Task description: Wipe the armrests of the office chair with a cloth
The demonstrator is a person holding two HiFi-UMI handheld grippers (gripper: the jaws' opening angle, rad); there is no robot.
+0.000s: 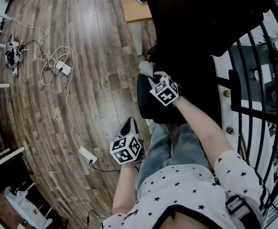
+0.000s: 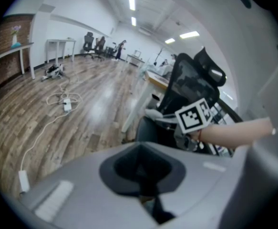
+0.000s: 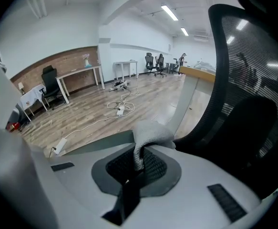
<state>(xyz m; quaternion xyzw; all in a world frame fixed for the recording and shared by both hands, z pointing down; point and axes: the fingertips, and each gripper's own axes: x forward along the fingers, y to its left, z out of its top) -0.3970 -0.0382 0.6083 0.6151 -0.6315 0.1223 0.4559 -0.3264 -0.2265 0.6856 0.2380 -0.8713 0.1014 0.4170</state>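
A cloth [image 3: 150,135] is pinched by the right gripper [image 3: 138,165] beside the chair [image 1: 196,42], while the left gripper [image 1: 129,126] is pressed together, empty.

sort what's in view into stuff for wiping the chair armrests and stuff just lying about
For the job:
- cloth, clamped in the right gripper
- office chair
- left gripper, shut and empty

Lying about:
- corded white power strip
- second power strip in a tangle of cable
- wooden desk
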